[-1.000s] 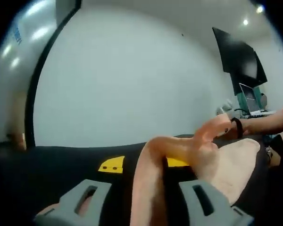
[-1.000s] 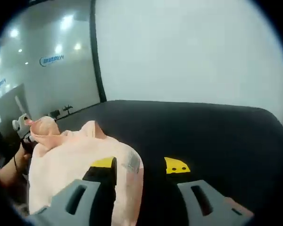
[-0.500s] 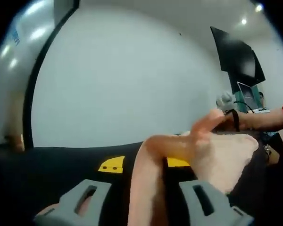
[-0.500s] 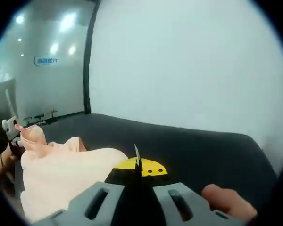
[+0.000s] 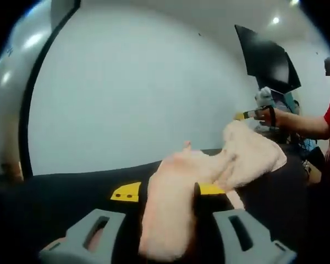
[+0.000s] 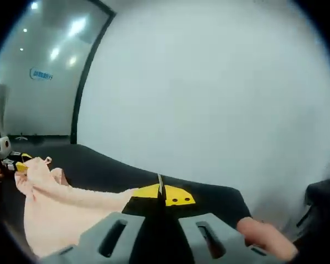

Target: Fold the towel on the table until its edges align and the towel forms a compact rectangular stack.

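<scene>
White wall behind, black tabletop below: both hand-held grippers, left and right, clamp the pink towel, lifted mid-frame.

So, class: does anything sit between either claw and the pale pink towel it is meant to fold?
Nothing visible does. The right claw is shut on the pale pink towel's edge, and the left claw has the cloth draped between its yellow-tipped jaws. The towel hangs lifted above the black table.
</scene>
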